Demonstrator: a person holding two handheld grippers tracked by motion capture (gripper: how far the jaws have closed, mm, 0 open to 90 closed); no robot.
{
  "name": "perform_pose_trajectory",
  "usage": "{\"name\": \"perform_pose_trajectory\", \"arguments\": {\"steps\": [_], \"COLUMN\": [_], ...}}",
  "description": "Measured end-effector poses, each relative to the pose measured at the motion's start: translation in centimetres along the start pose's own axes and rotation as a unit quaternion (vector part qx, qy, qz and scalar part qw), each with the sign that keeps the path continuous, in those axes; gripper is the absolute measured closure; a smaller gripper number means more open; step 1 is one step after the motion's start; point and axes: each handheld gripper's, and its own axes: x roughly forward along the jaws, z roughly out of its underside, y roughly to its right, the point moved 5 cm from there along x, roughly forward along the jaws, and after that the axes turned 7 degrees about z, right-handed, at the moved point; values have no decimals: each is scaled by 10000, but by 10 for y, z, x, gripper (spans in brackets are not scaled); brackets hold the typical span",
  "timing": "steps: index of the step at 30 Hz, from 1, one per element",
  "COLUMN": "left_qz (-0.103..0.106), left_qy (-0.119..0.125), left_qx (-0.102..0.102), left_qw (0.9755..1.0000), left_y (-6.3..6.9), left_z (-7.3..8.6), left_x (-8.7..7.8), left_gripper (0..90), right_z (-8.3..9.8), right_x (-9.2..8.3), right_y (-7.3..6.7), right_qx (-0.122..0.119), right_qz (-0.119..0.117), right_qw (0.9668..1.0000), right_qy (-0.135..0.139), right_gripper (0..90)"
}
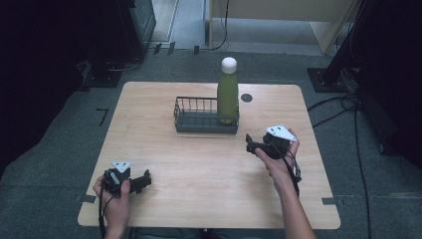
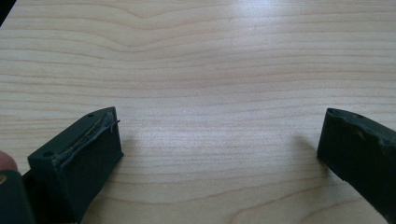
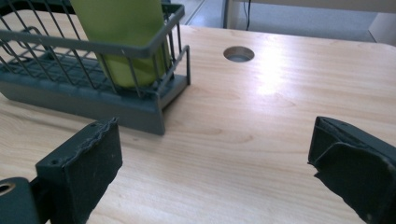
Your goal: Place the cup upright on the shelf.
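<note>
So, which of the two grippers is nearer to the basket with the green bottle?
The right gripper: it sits just beside the basket holding the green bottle. The left gripper rests near the table's front edge.

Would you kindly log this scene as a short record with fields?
surface: wooden table
basket: dark wire basket, mid-table toward the far edge
bottle: green, white cap, upright in the basket's right end
left gripper: open, over bare wood at the near left
right gripper: open, near the basket's right end, holding nothing
</note>
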Motion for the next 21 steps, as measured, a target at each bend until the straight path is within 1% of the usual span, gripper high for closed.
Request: {"name": "perform_pose_trajectory", "arguments": {"steps": [1, 4, 6, 8, 13, 14, 17, 20, 21], "left_qz": [0, 0, 0, -1, 0, 0, 0, 0, 0], "left_qy": [1, 1, 0, 2, 0, 0, 1, 2, 1], "left_qx": [0, -1, -1, -1, 1, 1, -1, -1, -1], "left_qw": [10000, 10000, 10000, 10000, 10000, 10000, 10000, 10000, 10000], "left_y": [0, 0, 0, 0, 0, 0, 0, 0, 0], "left_z": [0, 0, 0, 0, 0, 0, 0, 0, 0], "left_x": [0, 0, 0, 0, 0, 0, 0, 0, 0], "left_gripper": [0, 0, 0, 0, 0, 0, 0, 0, 0], "right_z": [5, 9, 17, 19, 33, 33, 43, 48, 52], "right_x": [0, -1, -2, -2, -6, -6, -9, -10, -11], "right_y": [3, 6, 11, 13, 25, 25, 30, 34, 36], "right_qx": [15, 39, 73, 85, 162, 162, 194, 190, 208], "right_qz": [29, 47, 88, 101, 185, 185, 227, 246, 276], "right_qw": [10000, 10000, 9999, 9998, 9994, 9994, 9991, 9989, 9987], "right_qy": [-33, -77, -122, -139, -230, -230, -306, -339, -383], "right_gripper": [26, 26, 26, 26, 26, 26, 25, 25, 25]}}
